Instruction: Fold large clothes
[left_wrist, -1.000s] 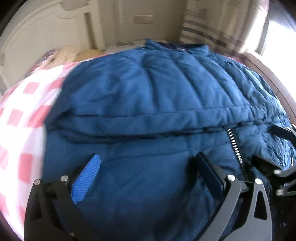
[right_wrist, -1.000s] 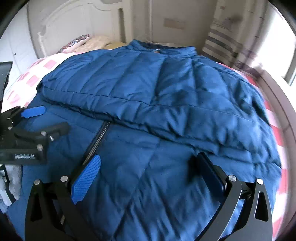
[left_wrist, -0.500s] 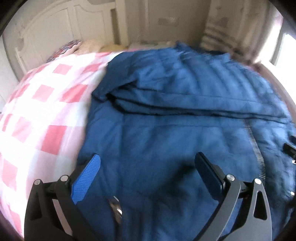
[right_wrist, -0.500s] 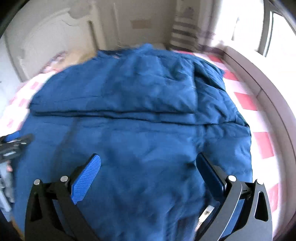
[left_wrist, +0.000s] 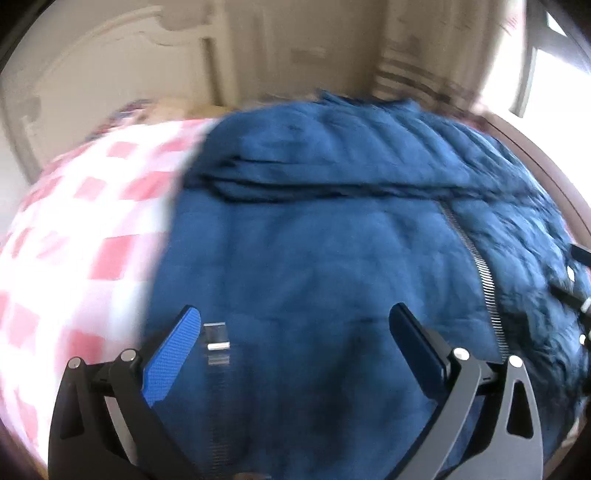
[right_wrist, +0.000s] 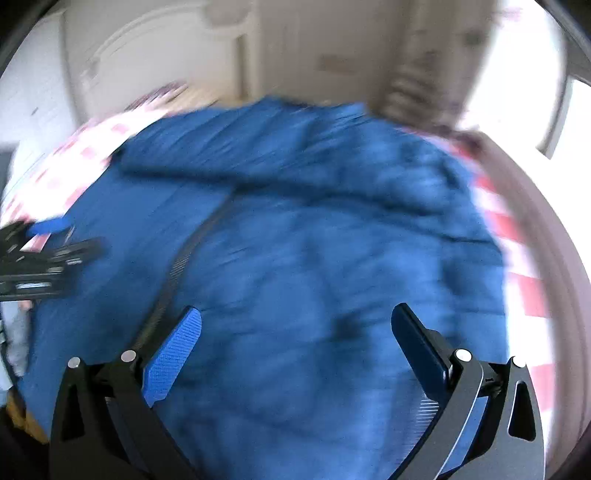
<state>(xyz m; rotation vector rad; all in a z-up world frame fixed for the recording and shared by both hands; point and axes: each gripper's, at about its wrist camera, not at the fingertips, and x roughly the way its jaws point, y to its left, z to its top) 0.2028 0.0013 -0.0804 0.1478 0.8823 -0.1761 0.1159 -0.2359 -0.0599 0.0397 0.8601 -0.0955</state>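
A blue quilted down jacket (left_wrist: 332, 258) lies spread on a bed with a pink-and-white checked sheet (left_wrist: 85, 236), its folded sleeves across the upper body, toward the cream headboard (left_wrist: 110, 81) behind. A metal zipper (left_wrist: 476, 269) runs down its front. The left gripper (left_wrist: 295, 332) is over the jacket's left half, the right gripper (right_wrist: 295, 332) over its right half, bare sheet outside each.

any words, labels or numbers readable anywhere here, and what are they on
None can be read.
Other gripper's body, seen at the left edge of the right wrist view: light marks that may be lettering, too blurred to read.
Blue jacket, its zipper and the pink checked bedsheet: no text shows.
Wall plate behind the bed: blurred, nothing legible.
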